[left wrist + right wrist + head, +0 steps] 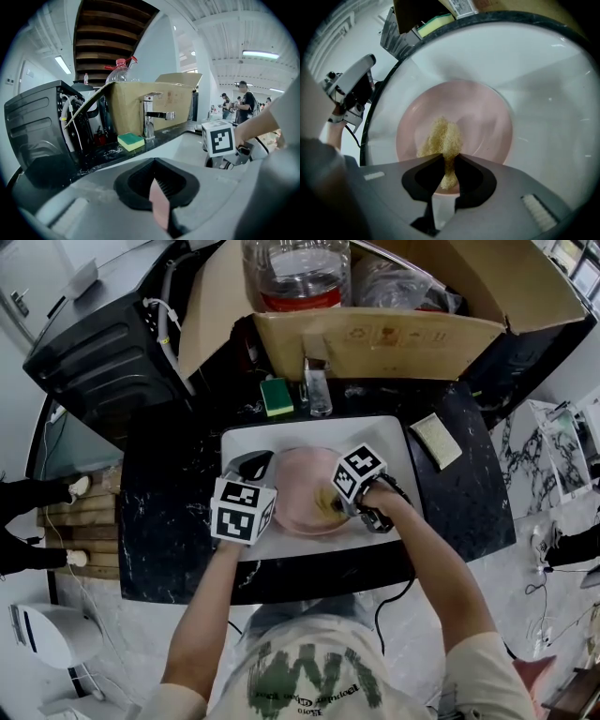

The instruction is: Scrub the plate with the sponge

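Your left hand-held gripper [255,467] comes in at the plate's 9 o'clock side. Its jaws are pinched down on the thin pink rim, which shows edge-on between the black pads in the left gripper view.

The plate [298,486] is a pale pink round dish. It lies inside the white sink [386,442], roughly at the sink's centre.

Your right hand-held gripper [447,169] reaches in from the plate's 4 o'clock side. Its jaws are drawn in tight on the sponge [440,138], a crumpled yellow pad. The squeezed end of the sponge sits between the pads, and the free end spreads out past the tips. That free end presses against the plate's inner face, a little toward 7 o'clock of the plate's centre in the right gripper view.

The sink is set into a black marbled bench [159,521]. On the bench at the sink's 11 o'clock corner lies a spare green-and-yellow sponge [277,397]. Just beside it, at 12 o'clock, is the chrome faucet [317,386]. A pale yellow cloth pad [436,440] lies on the bench at the sink's 2 o'clock corner.

Behind the faucet stands an open cardboard box [375,338], and a large clear water bottle [295,273] rises from it.
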The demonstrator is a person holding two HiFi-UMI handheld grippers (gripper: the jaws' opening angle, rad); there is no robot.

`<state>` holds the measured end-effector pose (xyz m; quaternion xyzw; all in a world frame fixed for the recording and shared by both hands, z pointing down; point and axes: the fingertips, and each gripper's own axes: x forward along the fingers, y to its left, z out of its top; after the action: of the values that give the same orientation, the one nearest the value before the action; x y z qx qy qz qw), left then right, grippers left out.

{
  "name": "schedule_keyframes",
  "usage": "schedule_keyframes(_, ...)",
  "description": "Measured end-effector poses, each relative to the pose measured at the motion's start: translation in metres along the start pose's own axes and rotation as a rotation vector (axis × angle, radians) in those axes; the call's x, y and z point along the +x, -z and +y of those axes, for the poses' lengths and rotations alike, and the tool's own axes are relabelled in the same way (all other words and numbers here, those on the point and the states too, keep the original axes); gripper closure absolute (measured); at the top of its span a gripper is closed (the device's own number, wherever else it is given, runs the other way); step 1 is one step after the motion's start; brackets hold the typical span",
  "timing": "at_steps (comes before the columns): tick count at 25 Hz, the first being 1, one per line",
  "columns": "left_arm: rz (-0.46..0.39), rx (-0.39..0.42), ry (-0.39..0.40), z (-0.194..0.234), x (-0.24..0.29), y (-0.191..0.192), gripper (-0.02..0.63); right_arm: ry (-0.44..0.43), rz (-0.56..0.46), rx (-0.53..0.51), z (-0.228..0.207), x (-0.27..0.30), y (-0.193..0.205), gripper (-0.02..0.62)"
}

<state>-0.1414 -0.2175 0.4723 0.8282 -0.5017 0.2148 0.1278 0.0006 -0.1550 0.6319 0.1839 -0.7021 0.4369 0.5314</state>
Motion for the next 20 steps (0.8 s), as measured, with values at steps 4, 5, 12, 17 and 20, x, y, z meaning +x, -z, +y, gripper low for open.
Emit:
schedule_keyframes(4, 0.001, -0.002, -0.010, -0.001, 0.003, -0.003, 0.601, 0.014, 0.000, -0.007, -0.009, -0.003, -0.001, 0.532)
schedule_keyframes(5, 0.001, -0.003, -0.013, -0.001, 0.003, -0.003, 0.601, 0.018, -0.002, -0.009, -0.011, -0.004, -0.002, 0.532)
schedule_keyframes(12, 0.005, -0.009, -0.031, -0.001, 0.005, -0.004, 0.601, 0.032, -0.022, 0.005, -0.024, -0.008, -0.007, 0.532)
schedule_keyframes(17, 0.005, -0.015, -0.046, -0.001, 0.006, -0.004, 0.601, 0.065, -0.037, -0.005, -0.034, -0.010, -0.012, 0.531)
schedule_keyframes(20, 0.009, -0.018, -0.055, 0.001, 0.006, -0.002, 0.601, 0.076, -0.054, 0.005, -0.040, -0.010, -0.016, 0.531)
